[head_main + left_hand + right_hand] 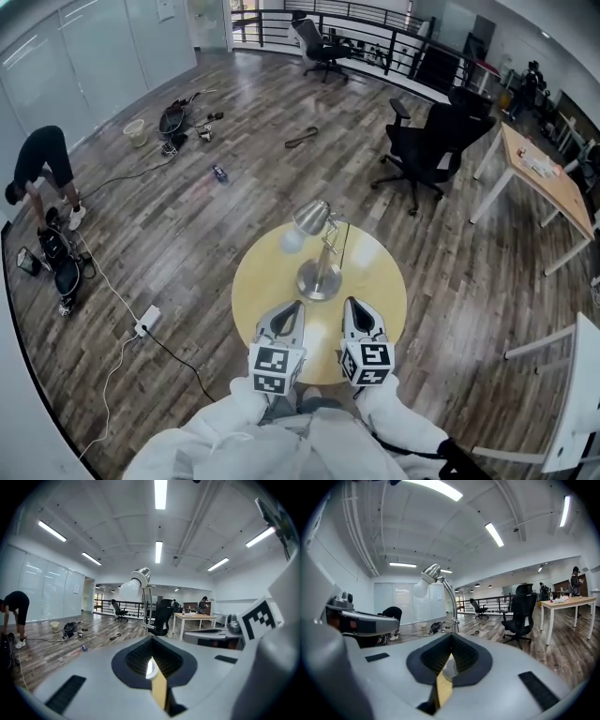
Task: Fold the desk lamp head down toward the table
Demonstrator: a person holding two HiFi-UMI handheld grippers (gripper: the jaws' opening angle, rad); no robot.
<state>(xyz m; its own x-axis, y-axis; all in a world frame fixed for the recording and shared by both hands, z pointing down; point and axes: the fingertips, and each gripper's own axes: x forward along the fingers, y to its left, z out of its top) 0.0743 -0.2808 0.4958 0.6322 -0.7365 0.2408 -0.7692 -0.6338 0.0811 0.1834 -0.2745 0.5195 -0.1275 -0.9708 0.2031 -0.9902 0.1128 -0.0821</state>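
Head view: left claw [292, 307] and right claw [350, 304] shut, empty — I'd press the lamp head [310, 217] down slowly, bracing the base [319, 281].

open tabletop [261, 281] either side; only the lamp [320, 277] stands ahead

- Round bench [262, 281], pale yellow top, stands on a grey-brown plank floor [197, 225].
- One item on the bench: a desk lamp [322, 274], standing on its round metal base [319, 282]. The base sits near the middle of the top, a little toward the far side.
- The lamp head [310, 217] reaches out over the far edge of the bench.
- On the floor left of the bench: a white power strip [147, 321], with cables trailing from it.
- Farther off on the floor: a black office chair [427, 150] and a second bench [544, 173] with a wooden top and white legs.
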